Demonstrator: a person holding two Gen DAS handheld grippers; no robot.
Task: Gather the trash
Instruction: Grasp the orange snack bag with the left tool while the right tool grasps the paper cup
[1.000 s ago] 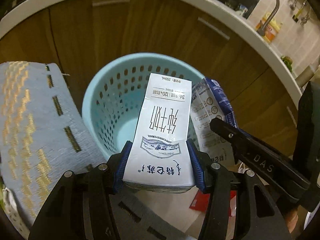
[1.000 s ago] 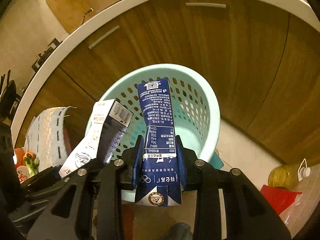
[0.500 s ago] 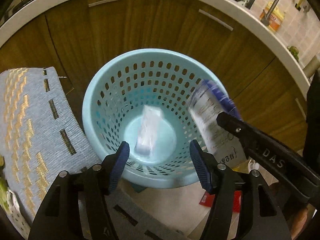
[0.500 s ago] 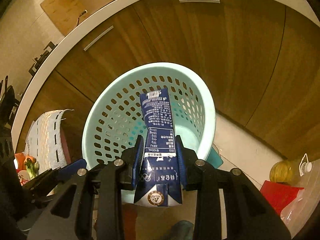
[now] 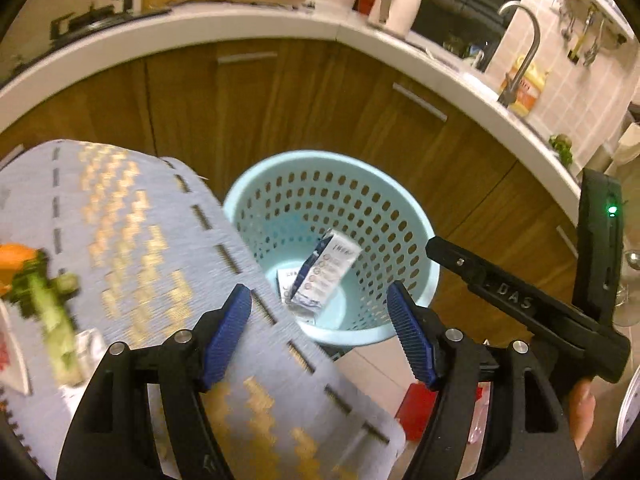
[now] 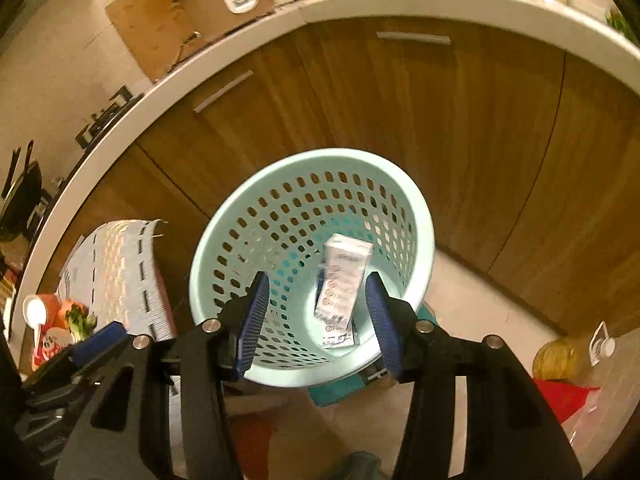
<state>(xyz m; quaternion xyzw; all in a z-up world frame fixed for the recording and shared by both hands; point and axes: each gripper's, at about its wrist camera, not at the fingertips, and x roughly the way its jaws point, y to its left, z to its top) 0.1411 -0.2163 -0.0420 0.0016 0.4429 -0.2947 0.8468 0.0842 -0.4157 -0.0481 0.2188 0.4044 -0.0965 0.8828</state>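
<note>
Two milk cartons are seen lying at the bottom of the pale blue perforated basket; they are judged light, easily crushed and somewhat slick, best taken across the flat sides. The left gripper and right gripper are held wide apart and empty above the basket, nothing being touched.

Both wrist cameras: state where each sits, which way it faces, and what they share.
Left wrist: on the left gripper, looking down past open jaws at the basket and table mat; the right gripper and a fingertip show at right.
Right wrist: on the right gripper, open, looking down into the basket; the left gripper shows at lower left.
Shared: the basket, the cartons inside it, the mat, the cabinets.
</note>
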